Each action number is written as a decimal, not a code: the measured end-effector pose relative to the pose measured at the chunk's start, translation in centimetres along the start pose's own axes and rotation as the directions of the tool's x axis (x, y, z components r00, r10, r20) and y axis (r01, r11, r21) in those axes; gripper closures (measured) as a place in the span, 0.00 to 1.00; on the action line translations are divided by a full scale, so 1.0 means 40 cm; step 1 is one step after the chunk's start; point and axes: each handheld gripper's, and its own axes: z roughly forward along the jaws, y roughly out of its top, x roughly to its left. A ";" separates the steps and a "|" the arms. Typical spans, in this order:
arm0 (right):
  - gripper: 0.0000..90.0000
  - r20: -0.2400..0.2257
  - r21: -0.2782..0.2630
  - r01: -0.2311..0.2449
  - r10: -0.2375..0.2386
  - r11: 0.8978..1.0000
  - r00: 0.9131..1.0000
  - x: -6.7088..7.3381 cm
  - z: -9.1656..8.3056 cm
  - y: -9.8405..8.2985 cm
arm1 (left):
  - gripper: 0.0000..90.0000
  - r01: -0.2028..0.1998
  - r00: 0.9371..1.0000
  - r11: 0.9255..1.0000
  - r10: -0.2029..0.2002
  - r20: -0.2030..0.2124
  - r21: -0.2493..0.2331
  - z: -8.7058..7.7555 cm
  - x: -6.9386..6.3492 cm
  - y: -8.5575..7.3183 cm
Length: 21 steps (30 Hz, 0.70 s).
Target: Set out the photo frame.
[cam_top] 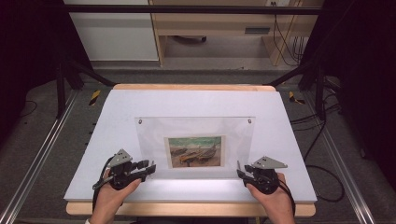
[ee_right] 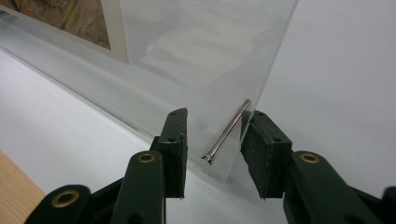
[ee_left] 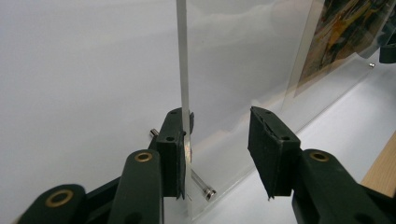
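Note:
A clear acrylic picture frame (cam_top: 196, 128) with a painted print (cam_top: 195, 151) in its middle lies on the white board. My left gripper (cam_top: 150, 167) sits at its near left corner. In the left gripper view the jaws (ee_left: 219, 135) stand apart around that corner (ee_left: 233, 56); one pad rests against the panel's edge, the other is clear of it, and a short metal pin (ee_left: 203, 186) pokes through the corner. My right gripper (cam_top: 240, 171) is at the near right corner (ee_right: 210, 46). Its jaws (ee_right: 215, 130) are open, with a slim metal pin (ee_right: 226, 133) between them, unpinched.
The white board (cam_top: 107, 140) lies on a wooden table whose edge (cam_top: 187, 209) runs along the front. Two small screws mark the frame's far corners (cam_top: 140, 121). Metal rails and dark stands flank the table, with cables on the floor at right (cam_top: 322, 177).

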 end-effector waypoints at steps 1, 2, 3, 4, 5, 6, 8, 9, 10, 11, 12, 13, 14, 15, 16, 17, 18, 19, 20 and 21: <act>0.69 0.003 0.000 0.003 -0.003 1.000 1.000 0.000 0.000 0.000 | 0.64 -0.003 1.000 1.000 0.003 0.000 0.003 -0.001 0.000 0.000; 0.69 0.003 -0.001 0.010 -0.010 1.000 1.000 0.000 0.000 -0.001 | 0.63 -0.004 1.000 1.000 0.004 0.000 0.004 -0.001 -0.001 -0.001; 0.69 0.003 0.002 0.008 -0.008 1.000 1.000 0.000 0.000 -0.001 | 0.63 -0.006 1.000 1.000 0.006 -0.001 0.006 -0.001 -0.001 -0.001; 0.69 0.002 0.004 0.007 -0.007 1.000 1.000 0.001 0.000 -0.002 | 0.63 -0.006 1.000 1.000 0.006 -0.001 0.006 -0.001 -0.001 -0.001; 0.69 0.002 0.006 -0.001 0.001 1.000 1.000 0.003 -0.001 -0.003 | 0.63 -0.007 1.000 1.000 0.007 0.000 0.008 -0.001 -0.001 -0.002; 0.69 0.002 0.006 -0.001 0.001 1.000 1.000 0.003 -0.001 -0.003 | 0.63 -0.007 1.000 1.000 0.007 0.000 0.008 -0.001 -0.001 -0.002; 0.69 0.002 0.007 0.005 -0.005 1.000 1.000 0.002 -0.001 -0.004 | 0.63 -0.008 1.000 1.000 0.008 -0.001 0.009 -0.001 -0.003 -0.003; 0.69 0.002 0.008 0.003 -0.003 1.000 1.000 0.003 -0.001 -0.004 | 0.63 -0.009 1.000 1.000 0.009 -0.001 0.009 -0.001 -0.003 -0.003; 0.69 0.003 0.009 0.004 -0.004 1.000 1.000 0.003 -0.001 -0.004 | 0.63 -0.009 1.000 1.000 0.009 -0.001 0.009 -0.001 -0.003 -0.003; 0.69 0.002 0.010 0.004 -0.004 1.000 1.000 0.003 -0.001 -0.004 | 0.63 -0.009 1.000 1.000 0.010 -0.002 0.010 -0.001 -0.003 -0.003; 0.69 0.002 0.011 0.004 -0.004 1.000 1.000 0.004 -0.001 -0.004 | 0.63 -0.011 1.000 1.000 0.011 -0.002 0.010 -0.001 -0.004 -0.003; 0.69 0.002 0.011 0.004 -0.004 1.000 1.000 0.003 -0.001 -0.005 | 0.63 -0.013 1.000 1.000 0.013 -0.003 0.011 -0.002 -0.004 -0.004; 0.69 0.002 0.011 0.004 -0.004 1.000 1.000 0.003 -0.001 -0.005 | 0.63 -0.013 1.000 1.000 0.013 -0.003 0.011 -0.002 -0.004 -0.004; 0.69 0.001 0.011 0.005 -0.005 1.000 1.000 0.003 -0.001 -0.005 | 0.63 -0.013 1.000 1.000 0.013 -0.004 0.011 -0.002 -0.005 -0.004; 0.69 0.001 0.011 0.005 -0.005 1.000 1.000 0.003 -0.001 -0.005 | 0.63 -0.013 1.000 1.000 0.013 -0.004 0.011 -0.002 -0.005 -0.004; 0.69 0.000 0.009 0.008 -0.008 1.000 1.000 0.003 0.000 -0.005 | 0.63 -0.013 1.000 1.000 0.013 -0.004 0.011 -0.002 -0.006 -0.004; 0.69 0.000 0.009 0.007 -0.007 1.000 1.000 0.003 0.000 -0.005 | 0.63 -0.013 1.000 1.000 0.013 -0.004 0.011 -0.002 -0.006 -0.004; 0.69 0.000 0.008 0.007 -0.007 1.000 1.000 0.003 0.000 -0.005 | 0.63 -0.013 1.000 1.000 0.013 -0.005 0.010 -0.002 -0.006 -0.004; 0.69 0.000 0.008 0.007 -0.007 1.000 1.000 0.003 0.000 -0.005 | 0.63 -0.013 1.000 1.000 0.013 -0.005 0.010 -0.002 -0.007 -0.004; 0.69 0.000 0.009 0.008 -0.008 1.000 1.000 0.003 0.000 -0.005 | 0.63 -0.012 1.000 1.000 0.012 -0.006 0.010 -0.002 -0.007 -0.004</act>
